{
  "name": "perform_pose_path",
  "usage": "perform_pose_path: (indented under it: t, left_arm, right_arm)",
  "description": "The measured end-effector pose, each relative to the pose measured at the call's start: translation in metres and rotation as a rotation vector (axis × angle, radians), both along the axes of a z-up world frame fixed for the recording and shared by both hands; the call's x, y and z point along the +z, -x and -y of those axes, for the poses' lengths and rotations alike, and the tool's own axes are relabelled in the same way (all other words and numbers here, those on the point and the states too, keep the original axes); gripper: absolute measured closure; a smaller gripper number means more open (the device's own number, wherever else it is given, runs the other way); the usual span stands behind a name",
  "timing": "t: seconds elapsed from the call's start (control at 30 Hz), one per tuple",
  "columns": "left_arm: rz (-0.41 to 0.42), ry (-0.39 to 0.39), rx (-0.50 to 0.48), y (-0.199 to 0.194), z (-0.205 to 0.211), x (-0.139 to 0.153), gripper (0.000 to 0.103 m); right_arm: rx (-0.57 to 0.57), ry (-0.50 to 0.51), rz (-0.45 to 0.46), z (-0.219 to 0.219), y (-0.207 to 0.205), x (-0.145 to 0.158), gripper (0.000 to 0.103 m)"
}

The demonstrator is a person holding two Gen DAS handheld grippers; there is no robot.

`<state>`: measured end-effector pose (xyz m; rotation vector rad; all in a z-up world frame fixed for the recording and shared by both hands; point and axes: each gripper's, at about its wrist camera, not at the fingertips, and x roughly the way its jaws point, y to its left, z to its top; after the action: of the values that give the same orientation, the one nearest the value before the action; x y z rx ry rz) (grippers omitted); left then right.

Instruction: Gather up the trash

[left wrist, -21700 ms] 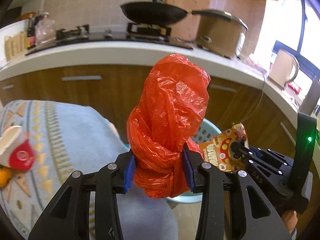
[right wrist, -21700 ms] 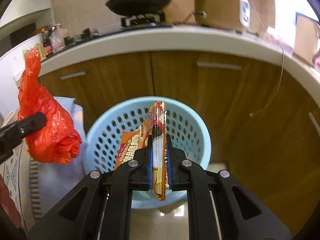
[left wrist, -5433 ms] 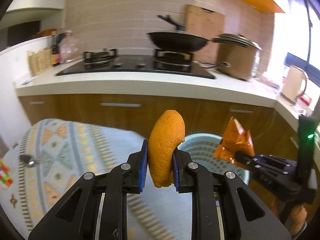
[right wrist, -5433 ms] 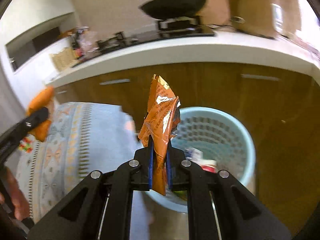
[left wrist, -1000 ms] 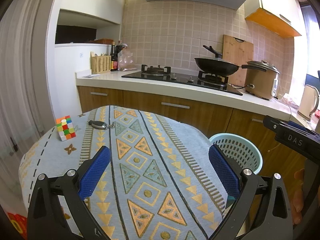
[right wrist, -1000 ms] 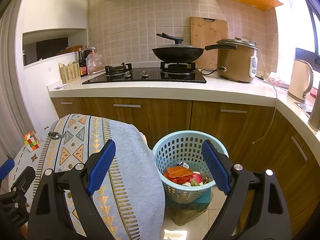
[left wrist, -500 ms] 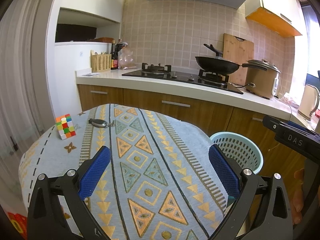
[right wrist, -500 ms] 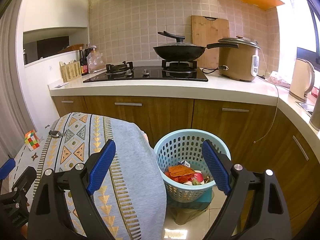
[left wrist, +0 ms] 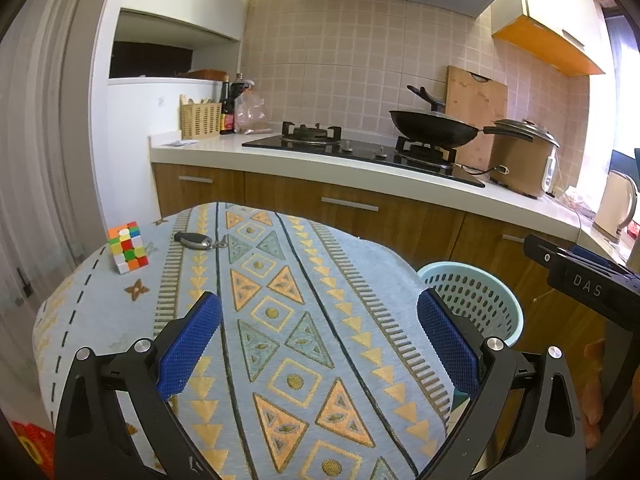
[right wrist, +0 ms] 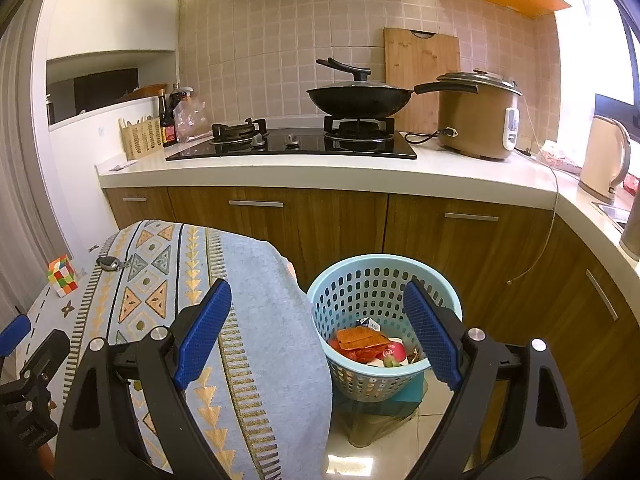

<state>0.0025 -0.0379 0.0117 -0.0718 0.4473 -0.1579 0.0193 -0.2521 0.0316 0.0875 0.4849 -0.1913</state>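
Note:
A light blue perforated basket (right wrist: pixel 352 276) stands on the floor beside the table, holding orange wrappers and other trash (right wrist: pixel 360 344). It also shows in the left wrist view (left wrist: pixel 484 300). My left gripper (left wrist: pixel 320 340) is open and empty above the patterned tablecloth (left wrist: pixel 280 320). My right gripper (right wrist: pixel 320 328) is open and empty, held above the table's edge and the basket. Part of the right gripper's body (left wrist: pixel 580 280) shows at the right of the left wrist view.
A colour cube (left wrist: pixel 127 247) and a car key fob (left wrist: pixel 194 239) lie at the table's far left. Wooden cabinets and a white counter (right wrist: pixel 320 180) with a hob, a black pan (right wrist: pixel 360 100), a rice cooker (right wrist: pixel 478 116) and a kettle stand behind.
Both grippers have stayed open and empty over the last second. The views have shifted only slightly.

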Motion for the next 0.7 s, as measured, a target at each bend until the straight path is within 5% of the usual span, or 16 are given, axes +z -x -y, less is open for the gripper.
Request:
perform_pose_path:
  t: [0.47,0.7]
  left_arm:
    - [0.044,-0.056,0.041,0.003,0.000,0.002,0.008]
    - [-0.032,-0.019,0.014,-0.011,-0.014,-0.002,0.007]
  right_arm:
    - [0.001,-0.007,-0.014,0.001,-0.004,-0.004,0.020]
    - [0.001,-0.012,-0.019,0.000,-0.006,-0.007,0.020]
